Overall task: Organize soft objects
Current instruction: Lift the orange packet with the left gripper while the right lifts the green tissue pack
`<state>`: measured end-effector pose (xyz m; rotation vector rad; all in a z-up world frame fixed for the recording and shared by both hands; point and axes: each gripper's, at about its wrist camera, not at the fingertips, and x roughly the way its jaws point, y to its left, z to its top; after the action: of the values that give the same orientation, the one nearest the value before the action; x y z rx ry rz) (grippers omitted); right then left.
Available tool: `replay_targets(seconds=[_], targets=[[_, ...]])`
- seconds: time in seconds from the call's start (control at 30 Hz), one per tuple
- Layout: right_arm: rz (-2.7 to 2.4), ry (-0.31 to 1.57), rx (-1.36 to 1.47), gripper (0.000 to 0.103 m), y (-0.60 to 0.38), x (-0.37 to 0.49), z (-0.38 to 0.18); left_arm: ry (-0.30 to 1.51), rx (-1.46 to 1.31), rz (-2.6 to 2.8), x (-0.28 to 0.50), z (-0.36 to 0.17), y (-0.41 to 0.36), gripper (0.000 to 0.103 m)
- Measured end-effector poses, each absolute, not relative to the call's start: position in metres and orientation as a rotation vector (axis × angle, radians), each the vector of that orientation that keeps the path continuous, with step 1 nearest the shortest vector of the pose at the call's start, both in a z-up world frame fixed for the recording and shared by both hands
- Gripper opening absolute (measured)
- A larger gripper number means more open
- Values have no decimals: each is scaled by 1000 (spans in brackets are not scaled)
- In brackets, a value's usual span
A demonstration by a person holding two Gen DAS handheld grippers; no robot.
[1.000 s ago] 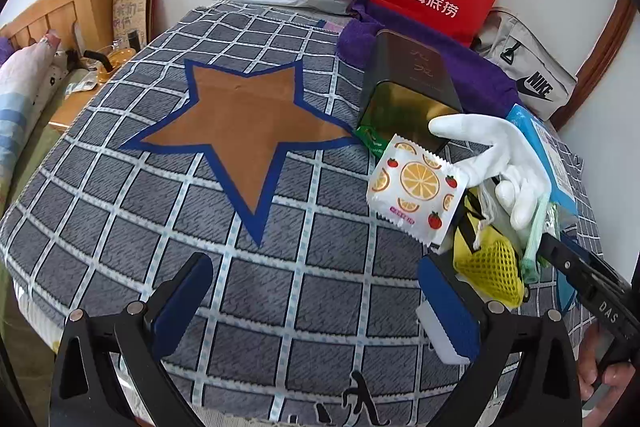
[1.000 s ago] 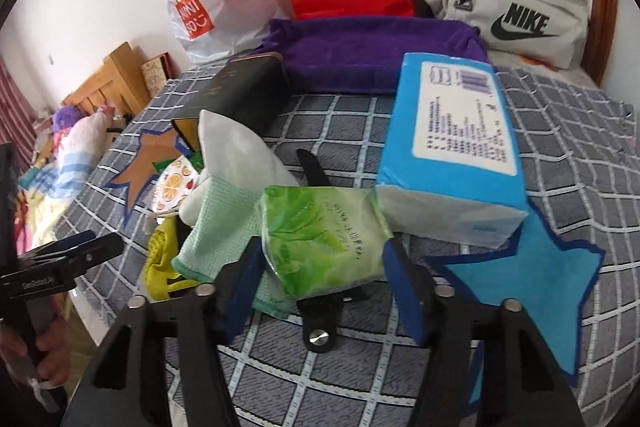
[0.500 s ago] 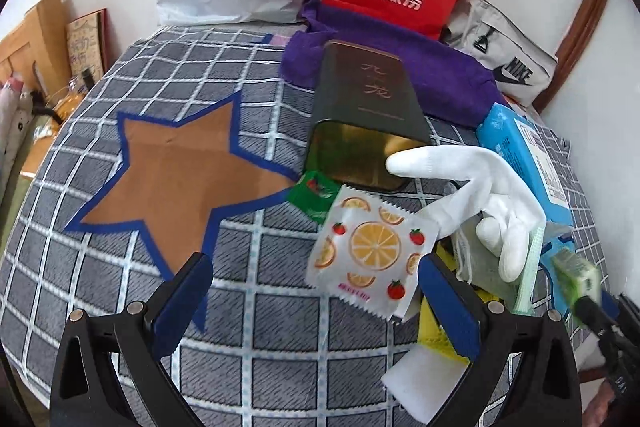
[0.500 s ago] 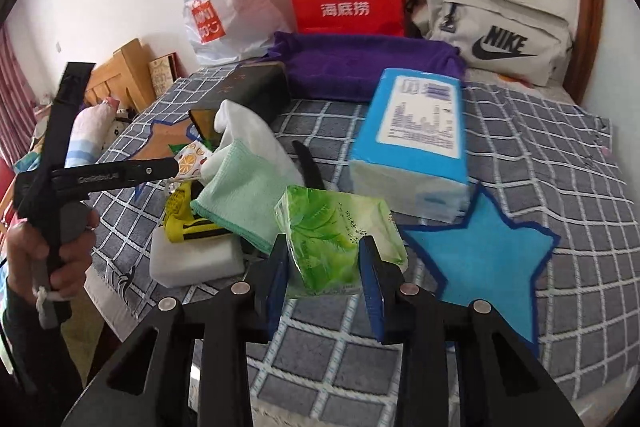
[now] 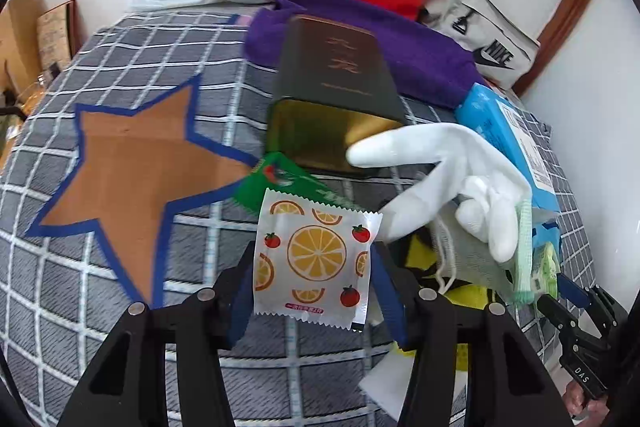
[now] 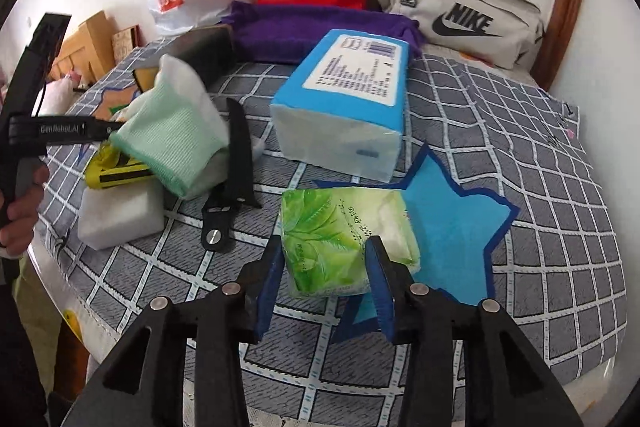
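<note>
Compared with a second ago, I am seeing the left hand-held gripper [image 5: 314, 281], which was standing wide over bare checked cloth, now closing its jaws around the orange-print sachet [image 5: 314, 267]; its blue pads [image 5: 242, 301] are flanking the sachet's two side edges and appear to be touching them. The sachet is lying partly over a green packet [image 5: 276, 181], in front of the dark tin [image 5: 336, 99] and beside the white glove [image 5: 452, 171], just right of the brown star [image 5: 132, 183] on the checked bedspread [image 5: 100, 315].

To the right, the right hand-held gripper [image 6: 326, 285] is holding the green tissue pack [image 6: 340, 239], pads pressing its sides, jaws having just eased slightly wider. Earlier the pack was beside the glove pile; it is now hanging over the left edge of the blue star [image 6: 448, 227], in front of the blue tissue box [image 6: 344, 99].
</note>
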<state>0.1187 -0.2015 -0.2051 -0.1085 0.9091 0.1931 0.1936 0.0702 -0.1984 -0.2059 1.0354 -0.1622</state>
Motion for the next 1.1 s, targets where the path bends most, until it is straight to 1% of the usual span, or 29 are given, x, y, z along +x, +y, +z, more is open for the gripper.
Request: replay_targets(seconds=[0.03, 0.17, 0.2, 0.3, 0.37, 0.43, 0.5, 0.6, 0.7, 0.73, 0.8, 0.93, 0.97, 1.1], targets=[[195, 909, -117, 47, -200, 119, -206, 1032, -210, -153, 190, -197, 75, 50], [191, 903, -137, 57, -198, 118, -207, 1032, -200, -87, 178, -199, 92, 49], [189, 905, -137, 61, -198, 118, -208, 1038, -193, -68, 176, -200, 95, 49], [186, 910, -138, 64, -200, 118, -209, 1070, -158, -16, 171, -210, 102, 49], [183, 915, -146, 69, -201, 117, -211, 1059, -124, -17, 166, -210, 100, 56], [177, 901, -161, 77, -202, 113, -210, 1072, -93, -2, 164, -212, 98, 79], [157, 878, -182, 84, -204, 109, -208, 1074, -64, 11, 161, -215, 96, 81], [118, 854, -210, 85, -210, 105, -206, 1055, -32, 26, 158, -217, 92, 82], [103, 862, -201, 93, -218, 108, -208, 1032, -27, 37, 155, -217, 90, 82], [94, 863, -195, 93, -221, 109, -209, 1023, -25, 38, 153, -217, 91, 81], [83, 855, -174, 93, -226, 110, -209, 1011, -28, 46, 149, -217, 91, 76], [110, 858, -105, 94, -231, 120, -212, 1000, -63, 76, 145, -213, 99, 55], [120, 859, -94, 94, -230, 122, -213, 1000, -77, 79, 145, -213, 102, 51], [187, 868, -48, 94, -221, 132, -219, 1004, -114, 76, 144, -212, 108, 47]])
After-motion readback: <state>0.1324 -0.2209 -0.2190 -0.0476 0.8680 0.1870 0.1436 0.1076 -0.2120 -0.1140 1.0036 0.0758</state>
